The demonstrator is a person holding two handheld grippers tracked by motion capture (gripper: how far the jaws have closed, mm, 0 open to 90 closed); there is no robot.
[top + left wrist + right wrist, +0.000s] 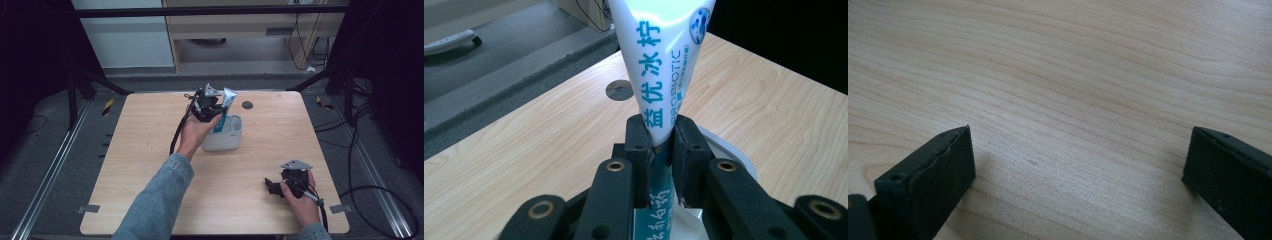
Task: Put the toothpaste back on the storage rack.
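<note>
A white and teal toothpaste tube [659, 65] stands upright between the jaws of my left gripper [663, 150], which is shut on it. In the high view the left gripper [216, 111] holds the tube [225, 105] over a white cup-like container [225, 141] at the table's middle back. The tube's lower end reaches into or just above the container; I cannot tell which. My right gripper [274, 186] rests low at the front right of the table. Its jaws stand wide apart in the right gripper view [1078, 165], with bare wood between them.
A round dark hole [247, 105] in the wooden table [150, 165] lies just right of the tube, also seen as the hole [620, 90]. Cables trail from both grippers. Metal rails and dark floor surround the table.
</note>
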